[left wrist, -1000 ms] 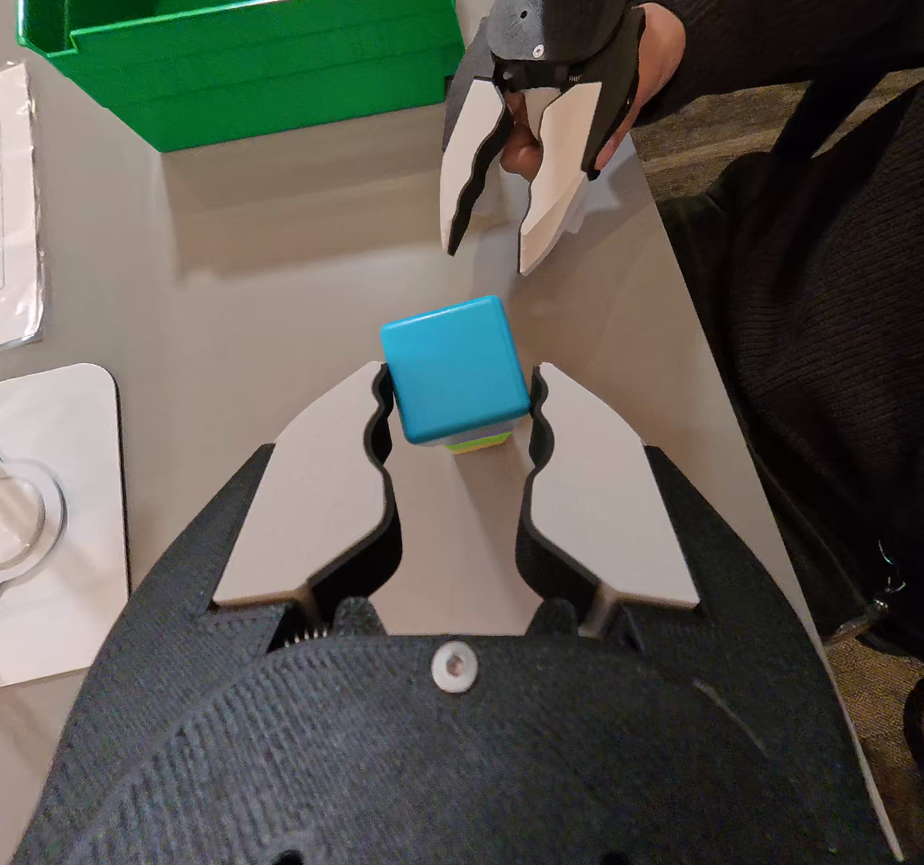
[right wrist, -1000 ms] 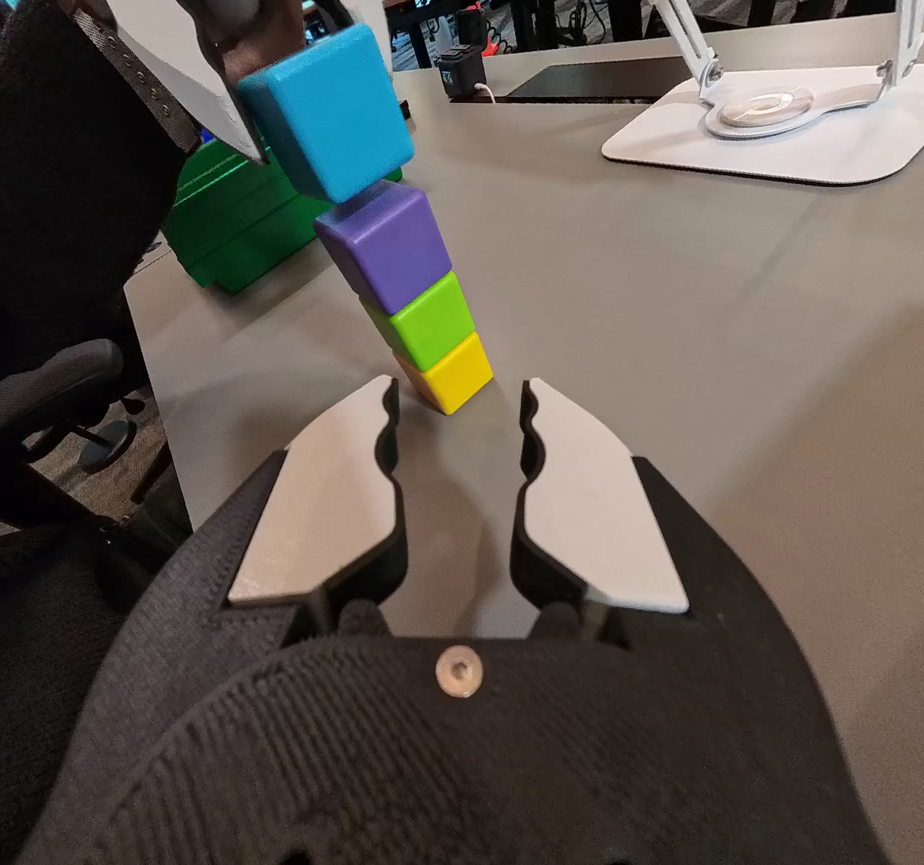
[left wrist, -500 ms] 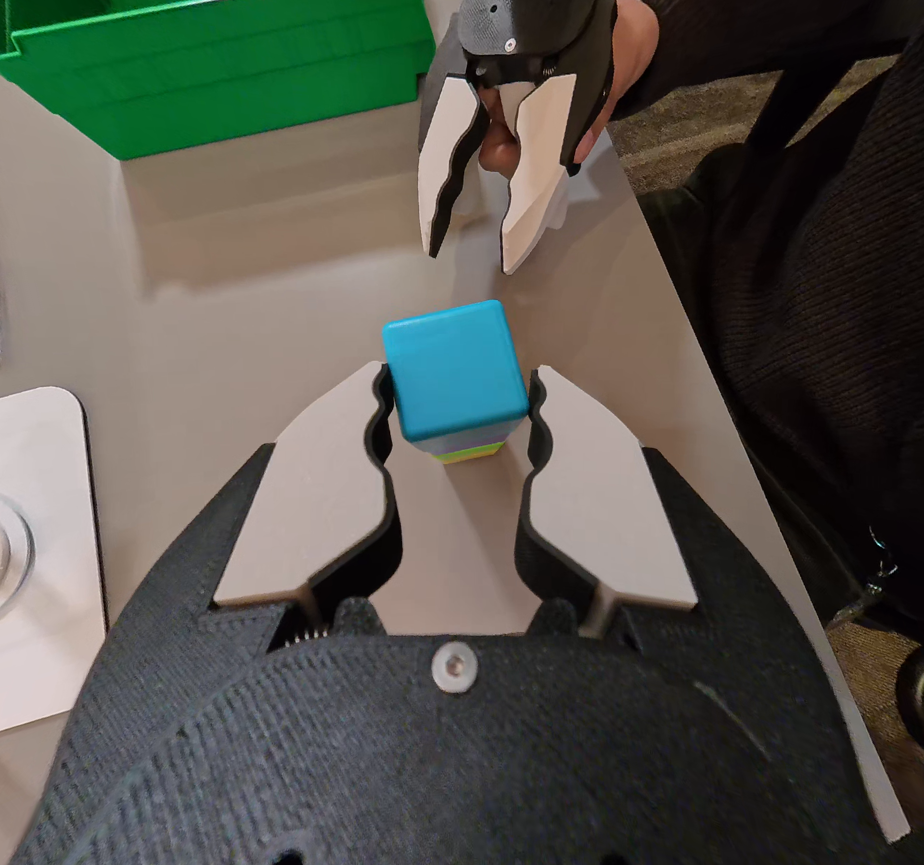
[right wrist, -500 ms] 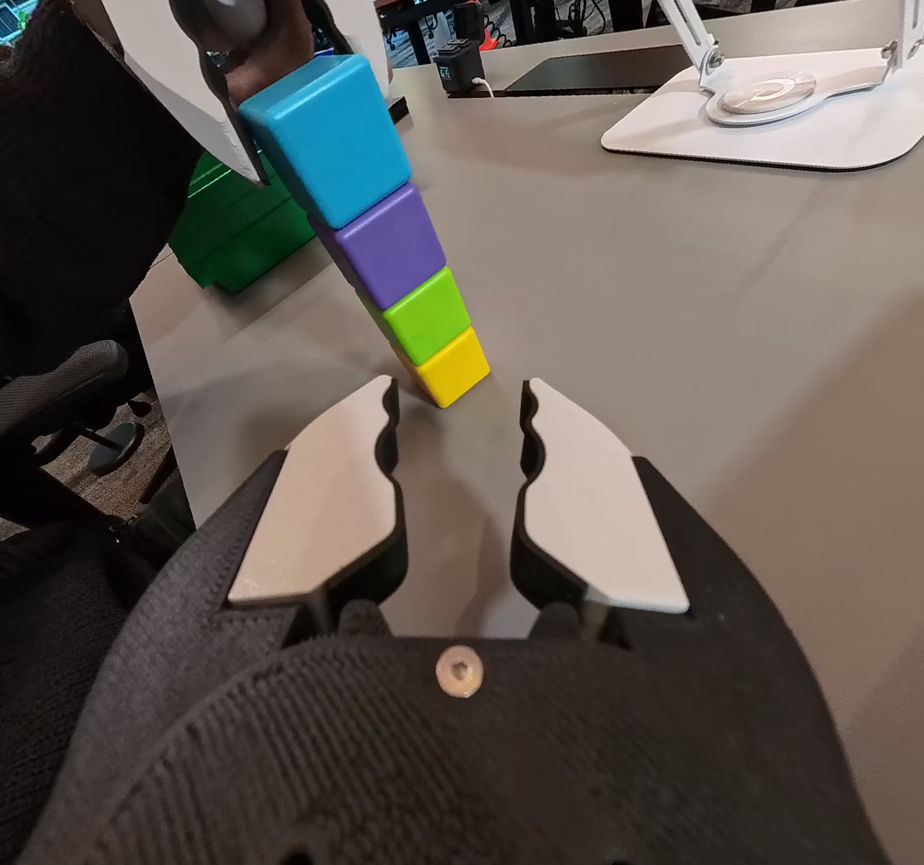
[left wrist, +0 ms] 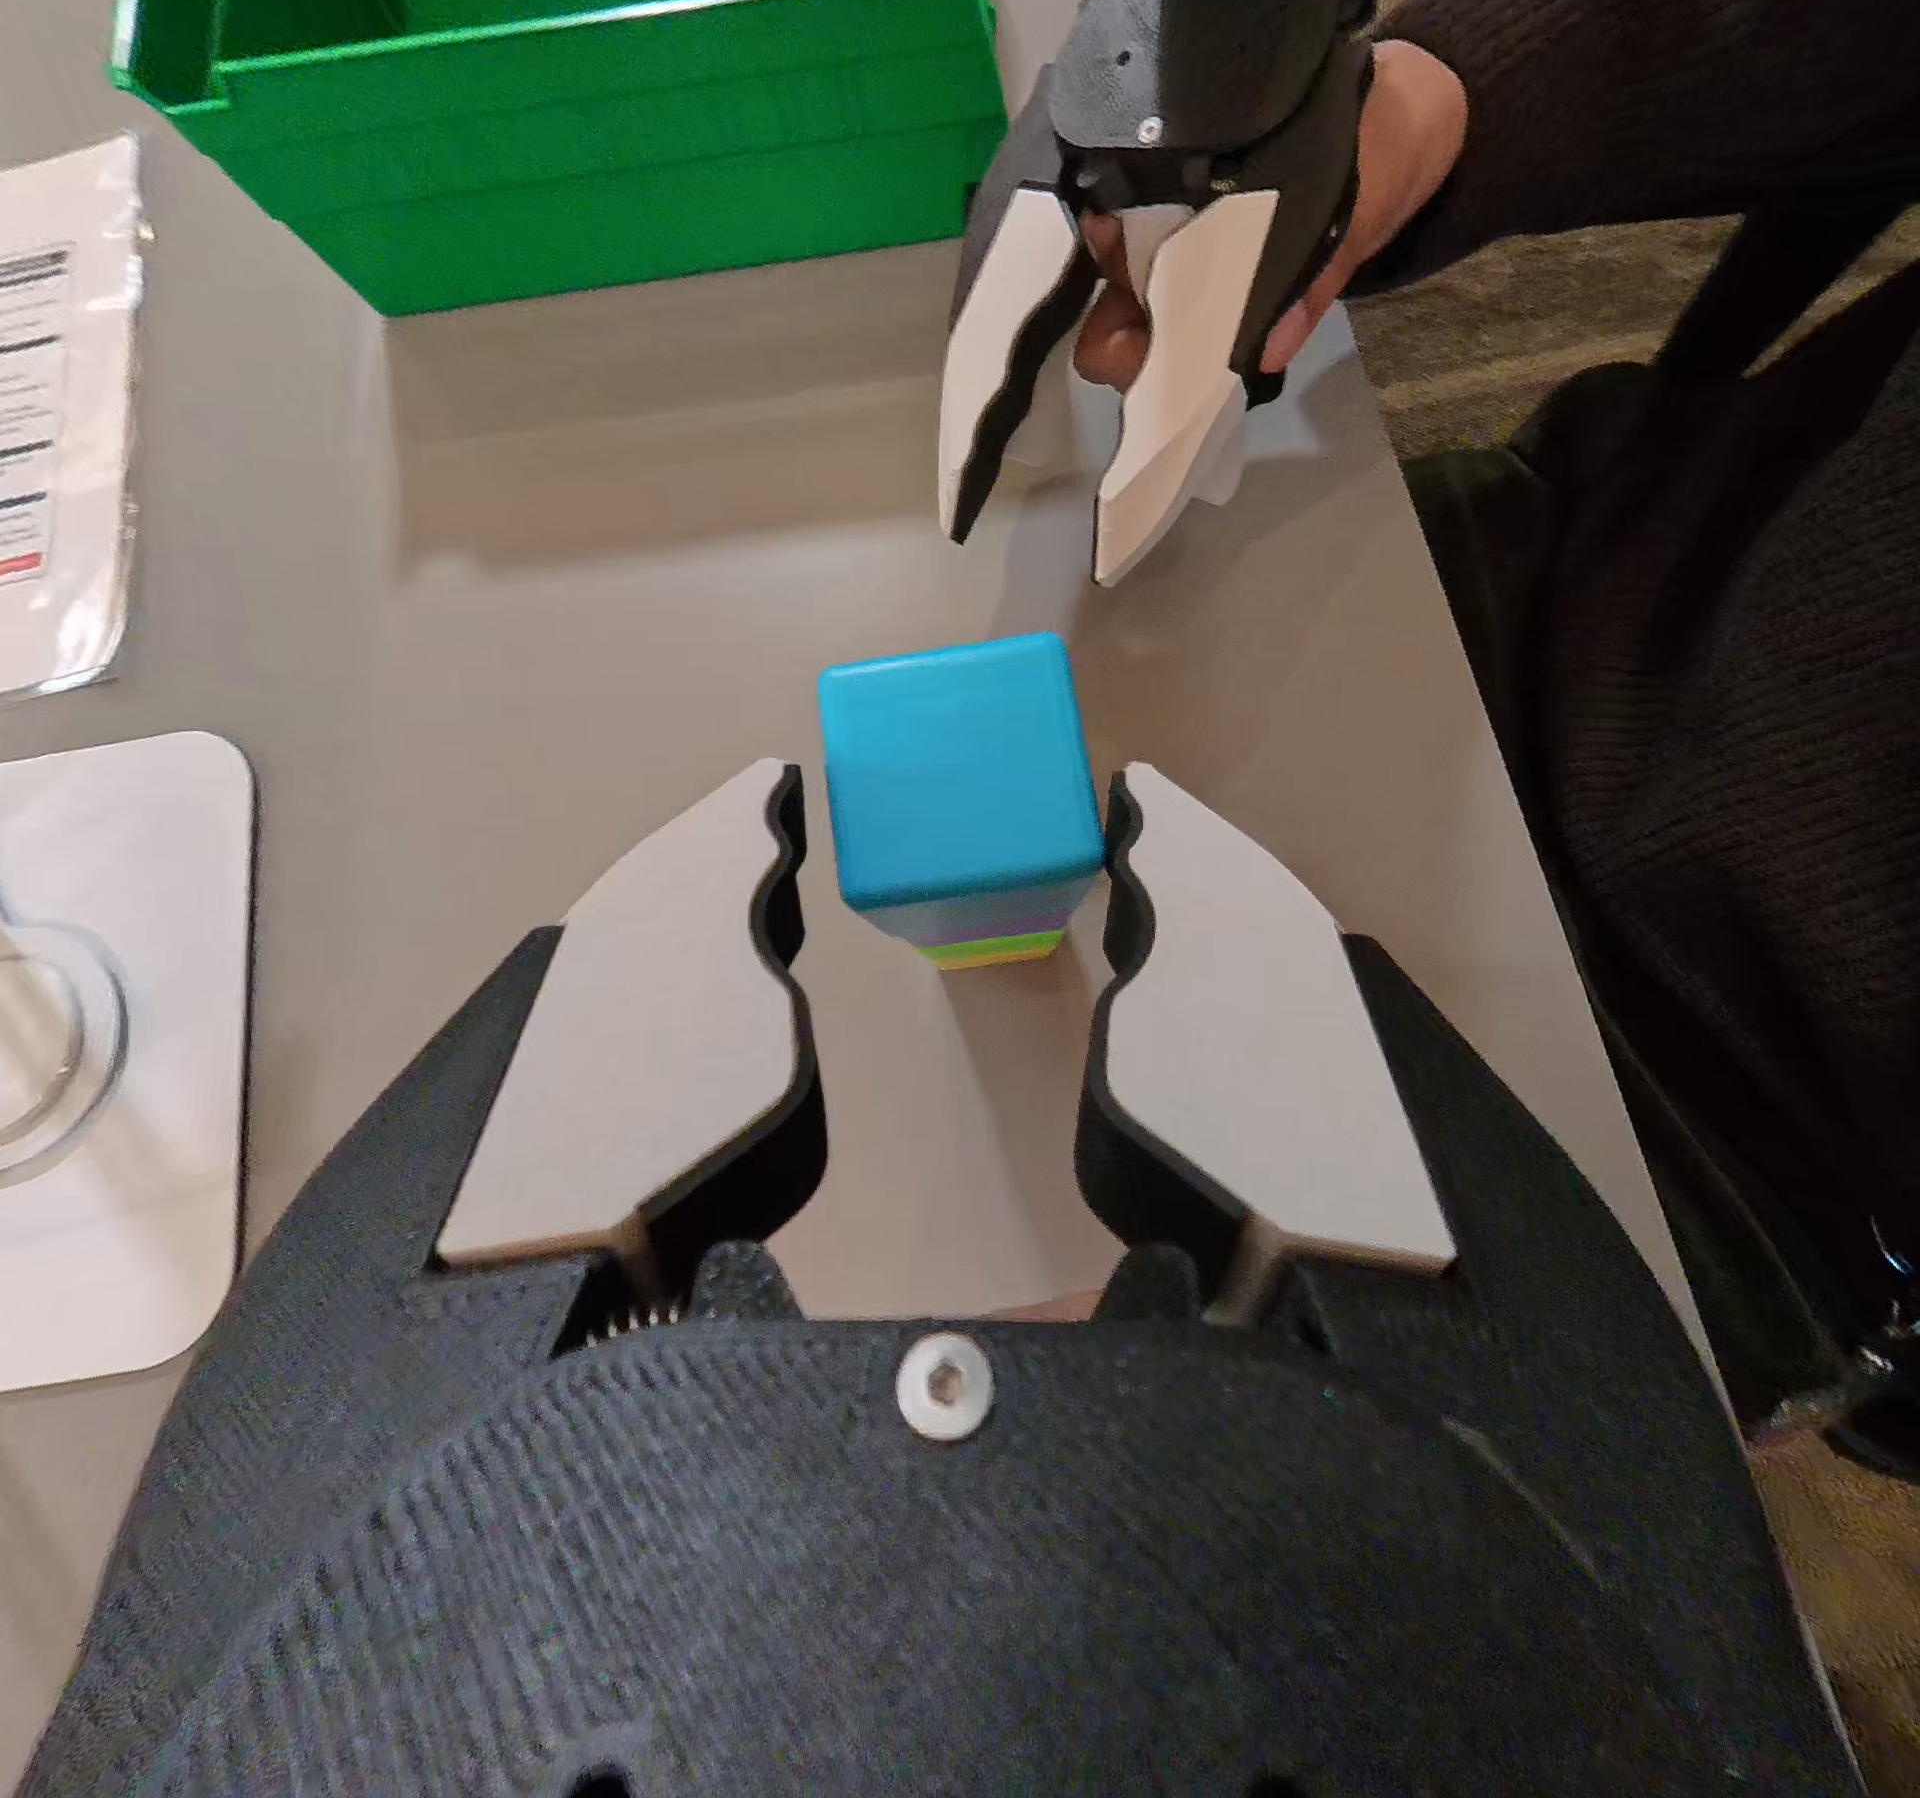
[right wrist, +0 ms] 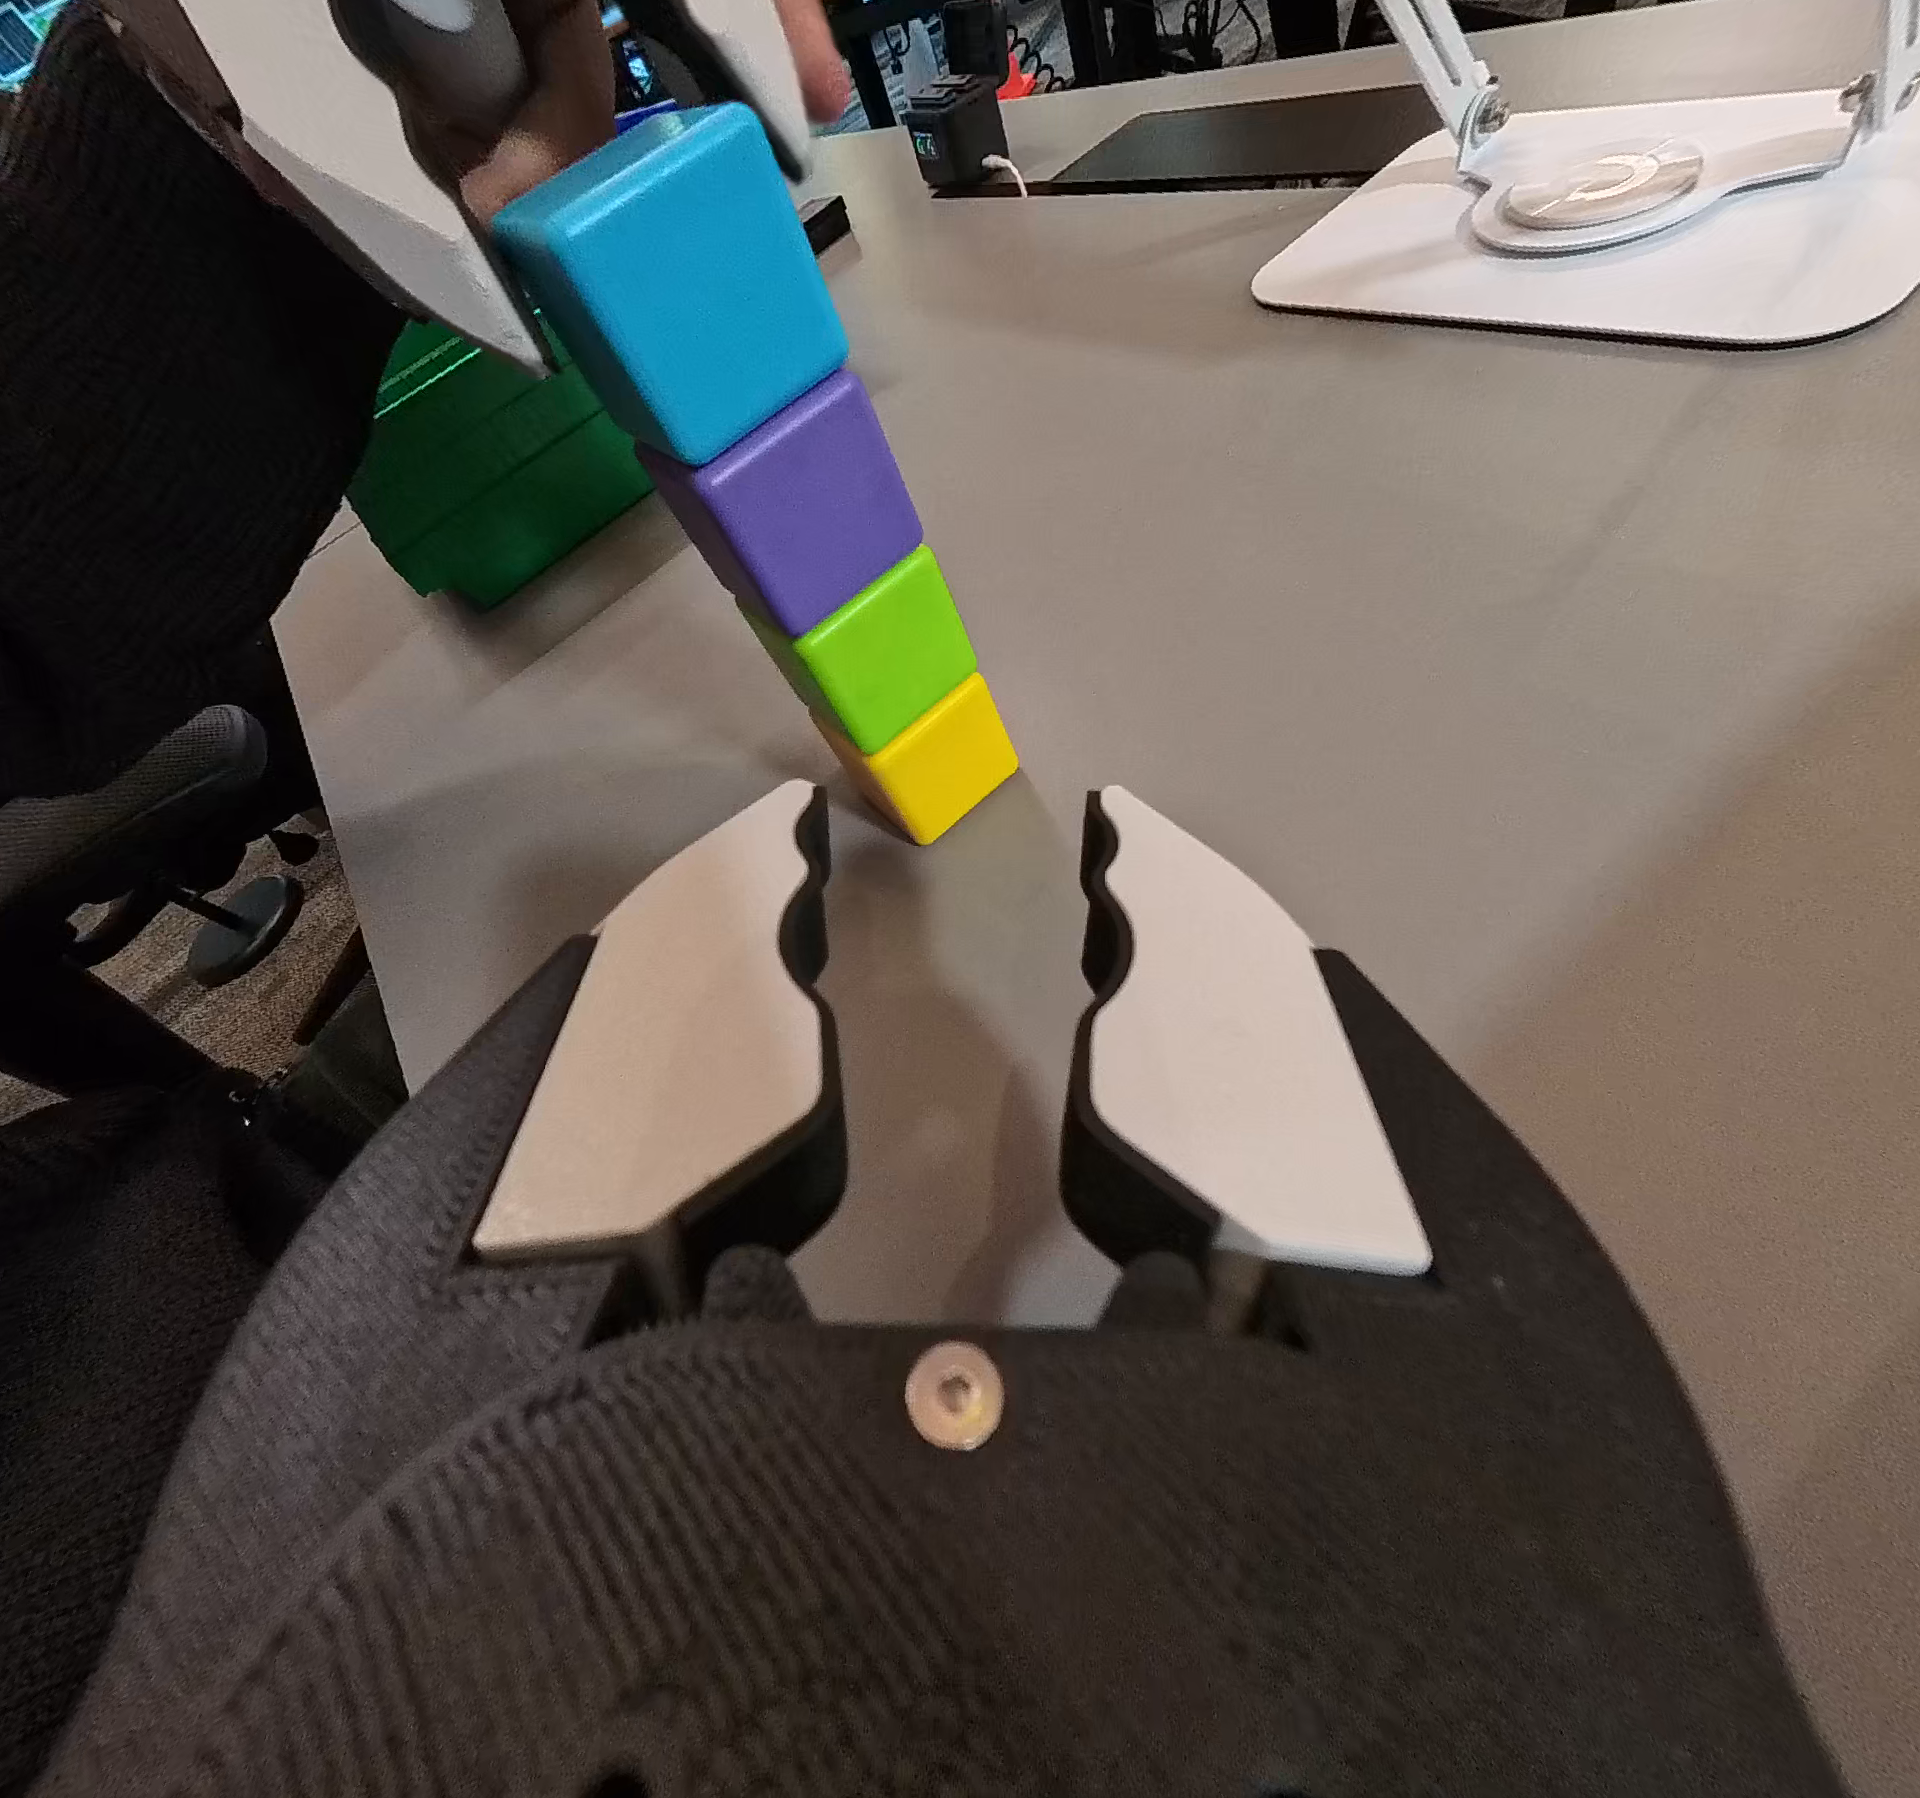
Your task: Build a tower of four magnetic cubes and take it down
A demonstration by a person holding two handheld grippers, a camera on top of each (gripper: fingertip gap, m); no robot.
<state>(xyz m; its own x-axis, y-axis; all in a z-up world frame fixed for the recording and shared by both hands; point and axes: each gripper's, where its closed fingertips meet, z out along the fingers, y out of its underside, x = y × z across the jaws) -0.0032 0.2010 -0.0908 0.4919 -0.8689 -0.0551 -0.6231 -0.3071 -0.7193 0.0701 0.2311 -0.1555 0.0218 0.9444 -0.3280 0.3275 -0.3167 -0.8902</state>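
Observation:
A stack of cubes stands on the grey table (right wrist: 1351,657) near its edge: yellow (right wrist: 940,761) at the bottom, then green (right wrist: 883,647), purple (right wrist: 800,491) and blue (right wrist: 675,283) on top. My left gripper (left wrist: 951,792) hangs over the stack, and the blue cube (left wrist: 961,782) sits between its fingertips with a thin gap on each side, so the jaws are open. Its fingers (right wrist: 364,138) flank the blue cube in the right wrist view. My right gripper (right wrist: 956,813) is open and empty, low over the table, just short of the yellow cube. It also shows in the left wrist view (left wrist: 1029,543).
A green bin (left wrist: 582,138) stands beyond the stack. A white stand base (right wrist: 1558,273) and a plastic-sleeved paper (left wrist: 52,418) lie to one side. The table edge (left wrist: 1475,709) runs close by the stack, with a person's dark sleeve (left wrist: 1714,605) and an office chair (right wrist: 135,813) past it. Some 11 cm of space lies between my two pairs of fingers.
The left gripper lowered the blue cube onto the purple one, then its jaws opened slightly and it drew back a little. The right gripper stayed nearly still.

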